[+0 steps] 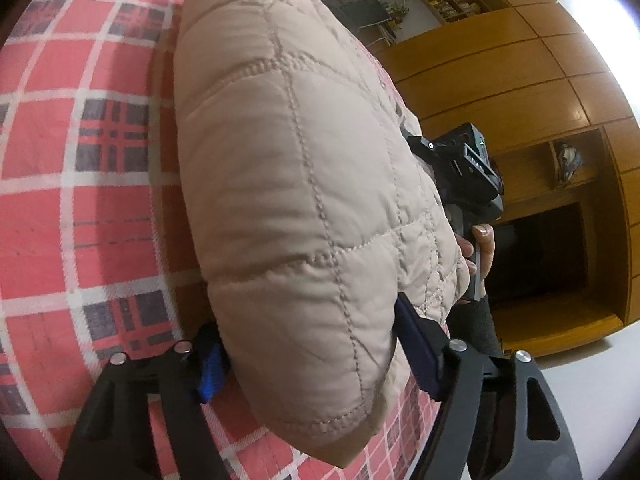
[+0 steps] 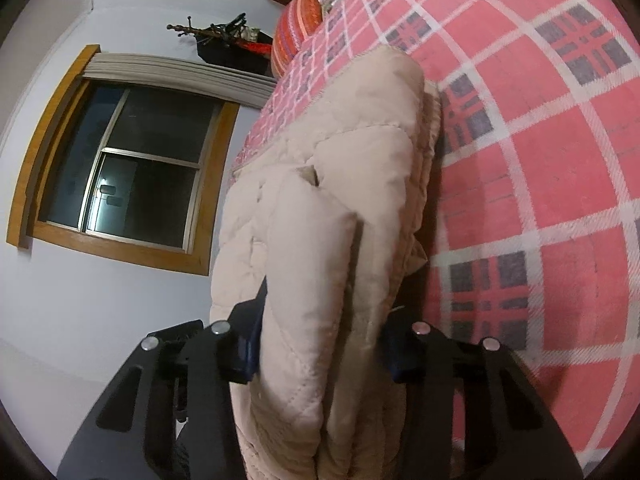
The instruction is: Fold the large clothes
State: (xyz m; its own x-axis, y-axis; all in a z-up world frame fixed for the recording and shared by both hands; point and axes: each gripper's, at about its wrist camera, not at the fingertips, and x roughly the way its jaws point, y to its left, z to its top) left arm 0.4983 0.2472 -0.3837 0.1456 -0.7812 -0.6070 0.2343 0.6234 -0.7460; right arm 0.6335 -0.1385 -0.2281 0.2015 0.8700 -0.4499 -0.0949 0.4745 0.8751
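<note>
A beige quilted jacket (image 1: 304, 184) lies bunched in thick folds on a bed covered with a red, white and dark plaid blanket (image 1: 80, 184), and both tongs grip it. In the left wrist view the left tongs (image 1: 316, 352) are closed as far as the padding allows, their blue-padded fingers (image 1: 416, 344) pressing either side of a fat, rounded fold of the jacket, whose stitched hem hangs just past them. Beyond that fold, on the right, the black body of the other tool and a hand (image 1: 480, 256) around its handle show in front of a wooden wall unit (image 1: 520, 80). In the right wrist view the right tongs (image 2: 320, 348) likewise clamp several stacked layers of the jacket between their fingers (image 2: 244, 352), the fabric bulging out above and below the grip. The rest of the garment stretches away along the blanket toward an orange striped pillow (image 2: 296, 28) at the far end of the bed. To the left a wood-framed window (image 2: 120, 152) is dark, set in a pale wall.
</note>
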